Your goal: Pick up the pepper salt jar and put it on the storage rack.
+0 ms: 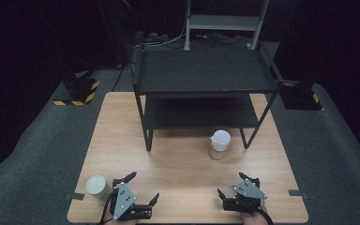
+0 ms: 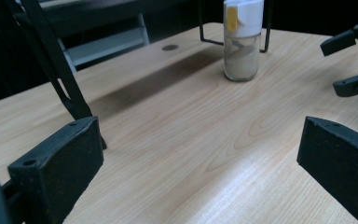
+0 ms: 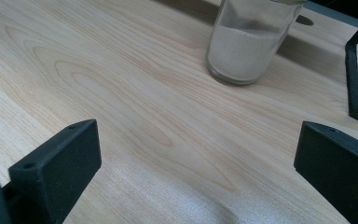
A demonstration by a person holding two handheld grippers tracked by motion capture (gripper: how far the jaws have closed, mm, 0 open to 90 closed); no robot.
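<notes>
We hold both grippers spread, empty: left gripper point(image 1: 139, 190), right gripper point(image 1: 239, 185). Jar point(image 1: 219, 145) at 12 o'clock from right gripper, untouched. Grasp not yet begun.

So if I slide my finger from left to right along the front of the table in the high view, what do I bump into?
White cup → left gripper → right gripper. The glass jar with the white lid stands farther back, in front of the black shelf rack, so it is off that line.
</notes>
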